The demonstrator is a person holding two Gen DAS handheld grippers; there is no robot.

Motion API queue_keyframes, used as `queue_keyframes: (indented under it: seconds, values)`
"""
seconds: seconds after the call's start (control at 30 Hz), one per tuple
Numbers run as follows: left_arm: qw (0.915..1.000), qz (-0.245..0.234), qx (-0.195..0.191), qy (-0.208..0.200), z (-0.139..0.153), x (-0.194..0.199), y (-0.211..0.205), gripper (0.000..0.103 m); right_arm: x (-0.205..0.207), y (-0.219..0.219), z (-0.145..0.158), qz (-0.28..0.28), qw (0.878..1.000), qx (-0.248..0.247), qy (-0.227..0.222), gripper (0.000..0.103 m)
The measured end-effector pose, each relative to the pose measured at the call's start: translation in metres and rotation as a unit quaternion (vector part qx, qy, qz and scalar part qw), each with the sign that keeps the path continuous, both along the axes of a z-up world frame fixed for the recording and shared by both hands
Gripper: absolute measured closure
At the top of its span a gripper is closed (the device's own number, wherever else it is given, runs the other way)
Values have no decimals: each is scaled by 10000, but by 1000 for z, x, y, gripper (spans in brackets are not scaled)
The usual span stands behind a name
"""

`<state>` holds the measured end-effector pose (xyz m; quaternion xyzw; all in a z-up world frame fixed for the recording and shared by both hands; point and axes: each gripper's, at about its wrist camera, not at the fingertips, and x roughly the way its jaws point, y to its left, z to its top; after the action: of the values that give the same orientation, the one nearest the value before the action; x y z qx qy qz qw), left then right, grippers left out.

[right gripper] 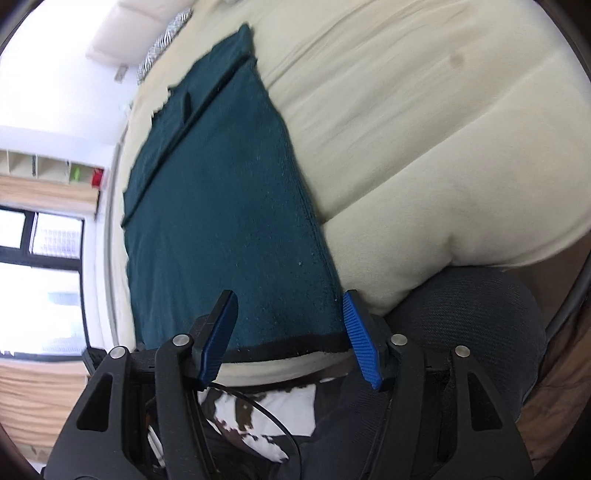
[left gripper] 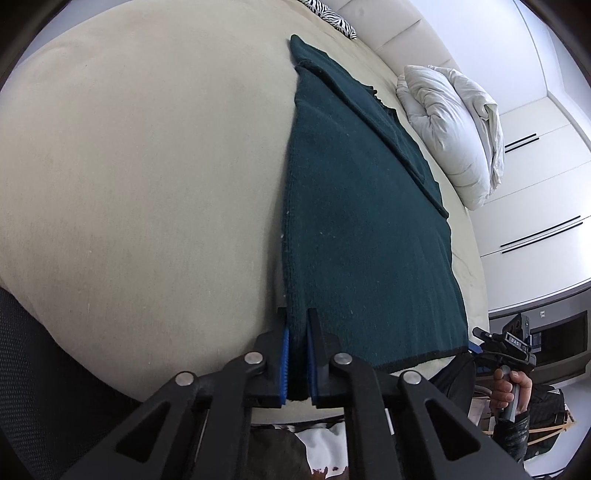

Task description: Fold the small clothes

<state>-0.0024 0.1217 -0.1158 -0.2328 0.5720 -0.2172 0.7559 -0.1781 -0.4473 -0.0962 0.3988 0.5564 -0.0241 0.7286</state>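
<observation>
**Near hem pinched on the left; right tool still apart**

Left wrist view, nearest: the left tool [left gripper: 298, 354] has its blue pads together on the near left corner of the dark teal garment [left gripper: 354, 229], cloth bunched between the pads. The pinch sits right at the hem corner, where the dark edging begins.

Right wrist view: the right tool [right gripper: 290, 336] stands apart, its blue pads either side of the near right corner of the garment [right gripper: 221, 206], above the black-edged hem. No pad appears to press the cloth, so nothing is held on this side. In the left view a hand [left gripper: 511, 387] holds that tool's handle at the frame's right edge.

The garment lies flat on the cream bed [left gripper: 147, 184], near hem at the bed's front edge, long axis running away from the cameras. A narrower layer is already turned over along one long side (probably a sleeve or a side panel; cannot tell which).

Handling judgement: a soft, light knit, limp, not slippery, with a nap that likely grips the bedding. It should drape from two corner pinches, so the right corner at the hem band is the sensible second hold.

Further off: a rumpled white pillow [left gripper: 454, 136] beside the garment's far side, and a zebra-print cushion [left gripper: 332, 16] beyond.
</observation>
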Motion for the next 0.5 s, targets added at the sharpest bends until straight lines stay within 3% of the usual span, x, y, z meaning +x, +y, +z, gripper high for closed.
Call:
queue_keyframes:
  seconds: [0.17, 0.3, 0.5]
  values:
    - [10000, 0, -18, -3, 0, -1, 2, 95, 5, -6, -5, 96, 9996, 18, 255, 64]
    - [10000, 4, -18, -3, 1, -1, 1, 95, 1, -17, -8, -49, 9994, 126, 310, 64]
    - [10000, -12, 9, -15, 0, -3, 3, 95, 3, -25, -14, 279, 9981, 366, 420, 62]
